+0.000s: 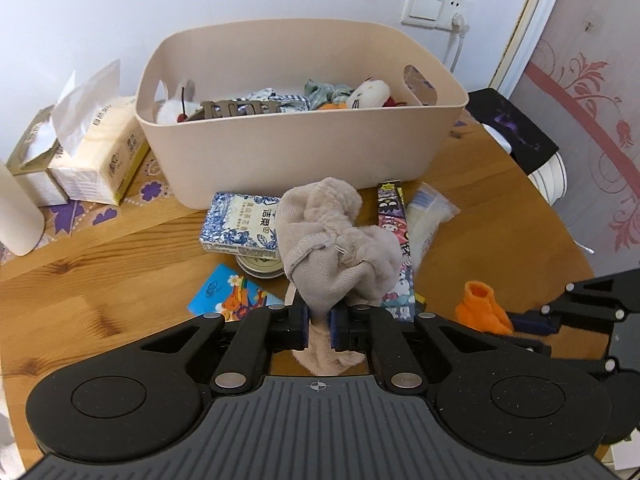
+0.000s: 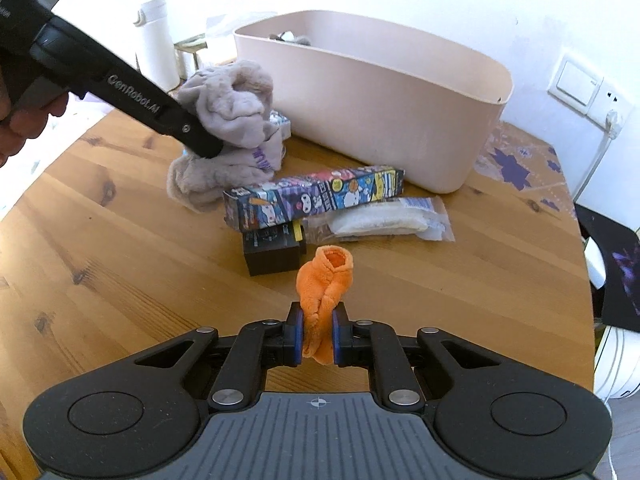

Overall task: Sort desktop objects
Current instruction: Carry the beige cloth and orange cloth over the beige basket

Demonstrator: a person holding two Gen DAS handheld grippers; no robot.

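We see the left gripper pinching a grey fuzzy sock, bunched and lifted over the wooden table. The right gripper is clamped on a small orange sock. The beige bin sits at twelve o'clock, with plush toys inside. At about one o'clock from the orange sock lies a cartoon-printed box, touching what may be a clear packet; the fisheye blurs it.
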